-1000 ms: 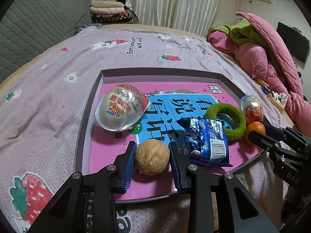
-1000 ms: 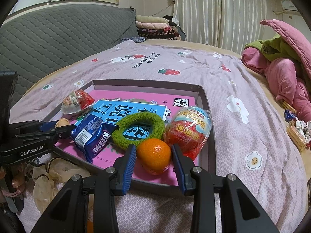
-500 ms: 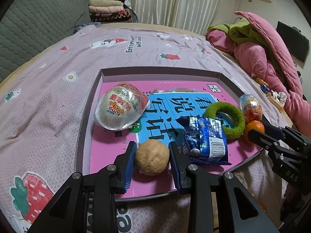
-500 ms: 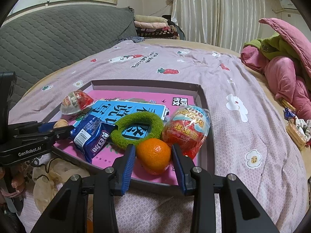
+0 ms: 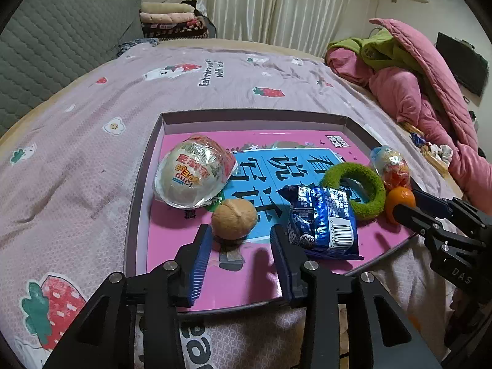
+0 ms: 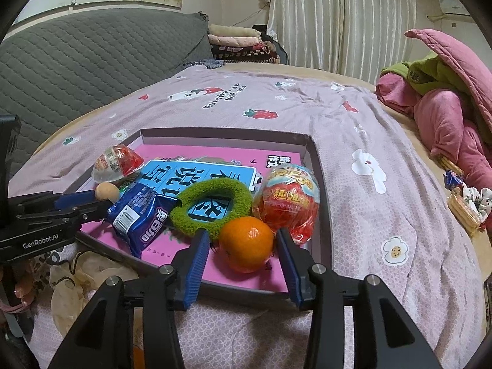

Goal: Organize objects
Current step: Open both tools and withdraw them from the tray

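A shallow pink box lid (image 5: 144, 184) lies on the bed and holds several items. My left gripper (image 5: 241, 238) is open, its jaws apart just in front of a walnut (image 5: 233, 219) that rests in the lid. My right gripper (image 6: 243, 244) is open around an orange (image 6: 247, 244) that sits in the lid without the pads touching it. Also in the lid are a blue snack packet (image 5: 323, 221), a green fuzzy ring (image 6: 212, 207), a white wrapped egg toy (image 5: 192, 175) and a red wrapped egg toy (image 6: 289, 203).
The lid lies on a pink printed bedsheet (image 5: 77, 153). Pink and green quilts (image 6: 446, 98) are piled at the right. A grey headboard (image 6: 77, 58) is at the left and folded blankets (image 5: 172, 20) lie at the back. Small snacks (image 6: 461, 203) lie at the right bed edge.
Both grippers have opened: the left let go of the walnut and the right let go of the orange. Both items now rest in the lid, and the grippers have drawn back slightly.
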Action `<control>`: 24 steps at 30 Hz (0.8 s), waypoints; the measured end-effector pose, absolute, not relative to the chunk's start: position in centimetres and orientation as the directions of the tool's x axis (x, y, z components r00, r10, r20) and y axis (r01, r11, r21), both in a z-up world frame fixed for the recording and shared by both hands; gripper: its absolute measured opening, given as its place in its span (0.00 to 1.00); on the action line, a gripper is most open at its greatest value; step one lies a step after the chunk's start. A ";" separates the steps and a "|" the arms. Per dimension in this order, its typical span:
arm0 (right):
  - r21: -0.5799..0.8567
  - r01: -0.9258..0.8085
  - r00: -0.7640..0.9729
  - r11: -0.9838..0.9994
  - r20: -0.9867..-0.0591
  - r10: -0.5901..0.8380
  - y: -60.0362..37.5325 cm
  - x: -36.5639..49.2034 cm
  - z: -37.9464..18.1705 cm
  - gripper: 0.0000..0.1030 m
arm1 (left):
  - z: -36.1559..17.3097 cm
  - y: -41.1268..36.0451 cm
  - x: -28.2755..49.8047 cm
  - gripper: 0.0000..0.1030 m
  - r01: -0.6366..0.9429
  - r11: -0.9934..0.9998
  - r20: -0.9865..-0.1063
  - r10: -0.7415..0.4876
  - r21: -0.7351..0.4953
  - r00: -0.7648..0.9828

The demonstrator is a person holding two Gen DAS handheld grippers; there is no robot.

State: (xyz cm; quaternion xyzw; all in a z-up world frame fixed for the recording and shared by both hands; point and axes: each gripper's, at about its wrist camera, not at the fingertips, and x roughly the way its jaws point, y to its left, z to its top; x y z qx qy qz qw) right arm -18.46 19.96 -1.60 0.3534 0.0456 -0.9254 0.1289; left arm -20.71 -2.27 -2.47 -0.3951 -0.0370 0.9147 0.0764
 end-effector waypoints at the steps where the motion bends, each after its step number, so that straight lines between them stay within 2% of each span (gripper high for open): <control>1: 0.006 0.270 -0.718 -0.963 -0.665 -0.206 20.0 -18.4 -1.6 0.44 | -2.4 -2.3 -20.7 0.42 -0.109 -0.986 -0.716 0.168 -0.128 -0.678; 12: -0.014 0.261 -0.732 -0.965 -0.655 -0.188 20.1 -18.1 -1.2 0.48 | -1.9 -2.2 -20.2 0.44 -0.115 -0.985 -0.712 0.170 -0.126 -0.681; 16: -0.020 0.258 -0.736 -0.966 -0.652 -0.183 20.1 -18.1 -1.1 0.49 | -1.4 -2.3 -19.8 0.49 -0.117 -0.985 -0.705 0.171 -0.125 -0.688; 24: -0.056 0.271 -0.767 -0.961 -0.616 -0.180 19.8 -17.2 0.1 0.50 | -0.3 -2.4 -19.2 0.52 -0.122 -0.986 -0.682 0.169 -0.118 -0.711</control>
